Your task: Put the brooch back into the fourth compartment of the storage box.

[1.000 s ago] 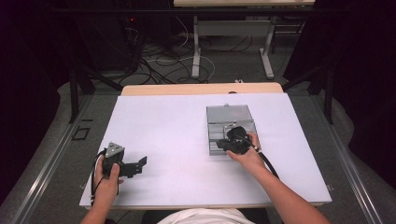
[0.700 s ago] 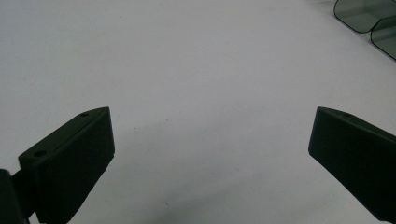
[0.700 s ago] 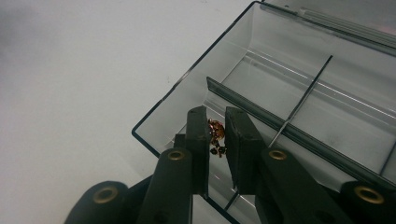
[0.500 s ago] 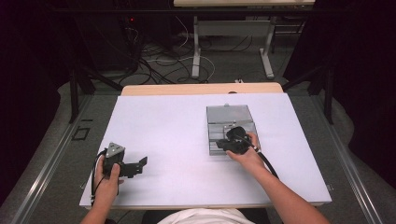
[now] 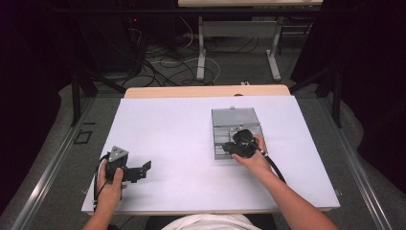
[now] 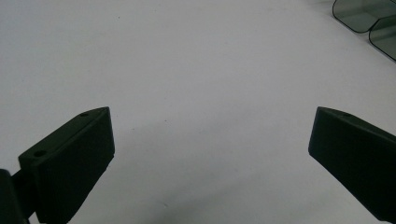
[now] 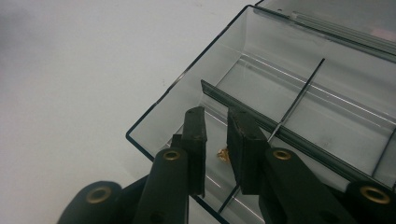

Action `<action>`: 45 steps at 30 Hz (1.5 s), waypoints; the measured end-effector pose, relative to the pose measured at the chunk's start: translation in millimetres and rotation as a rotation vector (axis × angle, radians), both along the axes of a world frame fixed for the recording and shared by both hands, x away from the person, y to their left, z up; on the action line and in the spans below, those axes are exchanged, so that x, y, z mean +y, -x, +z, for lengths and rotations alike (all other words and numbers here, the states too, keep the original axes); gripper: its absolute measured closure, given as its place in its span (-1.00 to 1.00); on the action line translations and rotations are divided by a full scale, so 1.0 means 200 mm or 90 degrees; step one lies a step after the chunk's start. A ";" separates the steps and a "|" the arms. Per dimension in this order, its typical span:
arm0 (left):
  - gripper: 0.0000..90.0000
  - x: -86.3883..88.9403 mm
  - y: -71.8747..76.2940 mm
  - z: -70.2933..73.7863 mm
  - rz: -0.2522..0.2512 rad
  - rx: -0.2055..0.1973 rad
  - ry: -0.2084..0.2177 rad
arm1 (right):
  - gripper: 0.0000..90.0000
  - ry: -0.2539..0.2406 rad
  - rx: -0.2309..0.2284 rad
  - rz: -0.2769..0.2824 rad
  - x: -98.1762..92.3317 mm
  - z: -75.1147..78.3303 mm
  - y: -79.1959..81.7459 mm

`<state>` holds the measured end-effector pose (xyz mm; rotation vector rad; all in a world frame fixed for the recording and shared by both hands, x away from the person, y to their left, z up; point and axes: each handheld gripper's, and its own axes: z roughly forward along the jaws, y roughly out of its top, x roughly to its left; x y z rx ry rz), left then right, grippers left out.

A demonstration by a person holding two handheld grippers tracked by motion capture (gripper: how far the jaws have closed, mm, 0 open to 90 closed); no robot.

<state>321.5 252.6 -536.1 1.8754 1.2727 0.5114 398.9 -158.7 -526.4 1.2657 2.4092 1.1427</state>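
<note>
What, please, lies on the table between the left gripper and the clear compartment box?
Nothing: in the high view, bare white table separates the left gripper from the clear compartment box.

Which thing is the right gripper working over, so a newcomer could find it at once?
On the white table, look right of centre for the clear smoky plastic box with its lid open. The right gripper hangs over its near corner compartment. There lies a tiny brass-coloured piece, the sole thing visible in any compartment.

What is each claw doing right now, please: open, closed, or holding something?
Left claw: open, empty, over the white table.
Right claw: nearly closed inside the clear box, a small brass piece between the jaws; grip unclear.
</note>
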 end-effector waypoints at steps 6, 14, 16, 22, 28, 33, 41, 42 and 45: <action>-0.99 0.00 0.00 0.00 -0.002 0.003 0.000 | 0.63 -0.006 0.004 0.004 0.00 0.01 0.00; -0.99 0.00 0.00 0.00 -0.002 0.002 0.001 | 0.53 -0.009 0.007 0.011 0.01 0.01 0.01; -0.99 0.00 0.00 0.00 -0.002 0.003 0.000 | 0.49 -0.012 0.007 0.013 0.01 0.01 0.01; -0.99 0.00 0.00 0.00 -0.001 0.002 0.003 | 0.38 -0.023 0.007 0.019 0.01 0.03 0.02; -0.99 0.00 -0.01 0.00 -0.004 0.003 0.003 | 0.30 -0.030 0.006 0.022 0.02 0.06 0.04; -0.99 -0.01 -0.01 0.00 -0.007 0.005 0.003 | 0.20 -0.031 -0.001 0.018 0.01 0.07 0.04; -0.99 -0.01 -0.01 0.00 -0.008 0.005 0.003 | -0.03 -0.027 -0.017 0.016 -0.01 0.09 0.05; -0.99 -0.01 -0.01 0.00 -0.009 0.005 0.003 | -0.07 -0.024 -0.021 0.016 -0.01 0.09 0.05; -0.99 -0.01 -0.01 0.00 -0.010 0.005 0.002 | -0.19 -0.021 -0.023 0.015 -0.02 0.10 0.06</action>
